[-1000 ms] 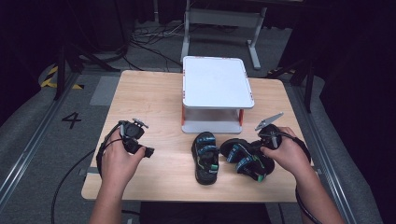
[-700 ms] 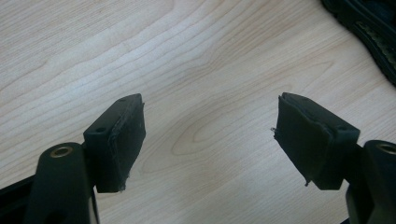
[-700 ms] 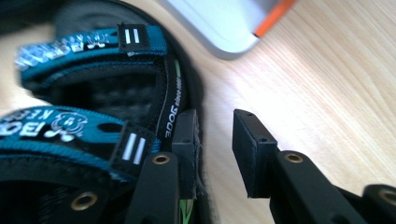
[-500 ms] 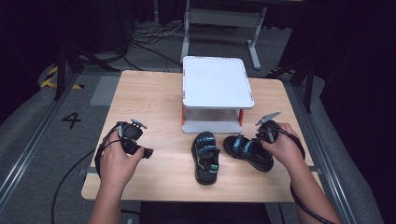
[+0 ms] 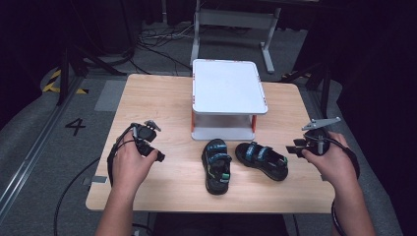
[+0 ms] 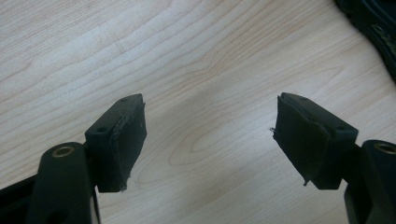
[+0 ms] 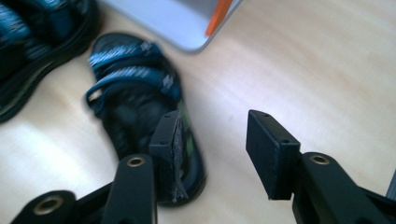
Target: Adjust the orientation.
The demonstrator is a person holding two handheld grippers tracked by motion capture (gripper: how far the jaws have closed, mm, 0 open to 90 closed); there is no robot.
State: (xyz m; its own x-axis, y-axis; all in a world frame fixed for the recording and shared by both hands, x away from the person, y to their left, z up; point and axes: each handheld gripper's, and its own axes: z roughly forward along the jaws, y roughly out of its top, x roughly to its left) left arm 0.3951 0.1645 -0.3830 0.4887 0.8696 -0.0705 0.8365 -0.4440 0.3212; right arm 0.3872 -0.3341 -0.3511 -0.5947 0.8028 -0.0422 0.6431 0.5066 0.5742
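Pale wooden table (image 5: 157, 93) on grey floor (image 5: 44, 142), dark surroundings, black cables (image 5: 152, 42) behind.

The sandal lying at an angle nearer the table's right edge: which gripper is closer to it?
Right. The right gripper hangs just off the angled sandal, jaws open and empty. The left gripper sits across the table beyond the other sandal.

Two small black sandals with teal-blue straps lay on the wooden table, just in front of a white stand; both sole-down, straps up. The left sandal (image 5: 217, 165) ran lengthwise toward the table's near edge, green showing at its near end; the right sandal (image 5: 261, 160) lay slanted, one end near the first, the other angled away to the right; whether they touched, unclear.
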